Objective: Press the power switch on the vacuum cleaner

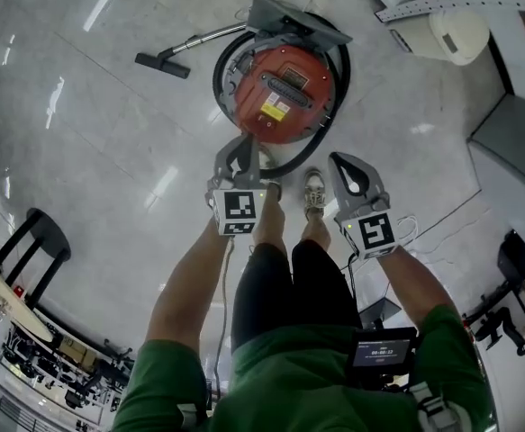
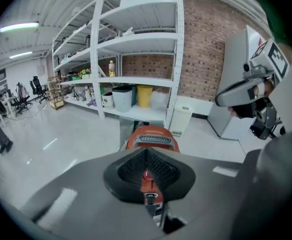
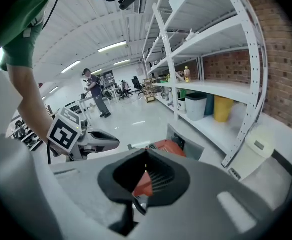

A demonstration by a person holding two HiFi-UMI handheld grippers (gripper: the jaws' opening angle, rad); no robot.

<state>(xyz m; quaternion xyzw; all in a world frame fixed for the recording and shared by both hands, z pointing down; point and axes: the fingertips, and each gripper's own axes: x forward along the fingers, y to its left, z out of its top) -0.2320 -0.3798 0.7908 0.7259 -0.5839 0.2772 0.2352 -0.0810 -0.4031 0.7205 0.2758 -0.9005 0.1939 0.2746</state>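
Observation:
The red round vacuum cleaner (image 1: 285,93) lies on the pale floor ahead of my feet, with a black hose looped around it and a yellow label on top. Its power switch cannot be made out. My left gripper (image 1: 241,151) hangs in the air over the vacuum's near edge, jaws together and holding nothing. Beside it, my right gripper (image 1: 348,165) is also shut and empty, to the right of the vacuum. Through the closed jaws of the left gripper (image 2: 147,155) the vacuum (image 2: 152,136) shows straight ahead. The right gripper (image 3: 146,156) also points toward the vacuum (image 3: 167,146).
The vacuum's wand and black floor nozzle (image 1: 163,64) stretch left across the floor. A white bin (image 1: 458,32) stands at the back right by white shelving (image 2: 135,44). A black stool (image 1: 37,232) is at the left. My shoe (image 1: 314,192) stands just short of the vacuum.

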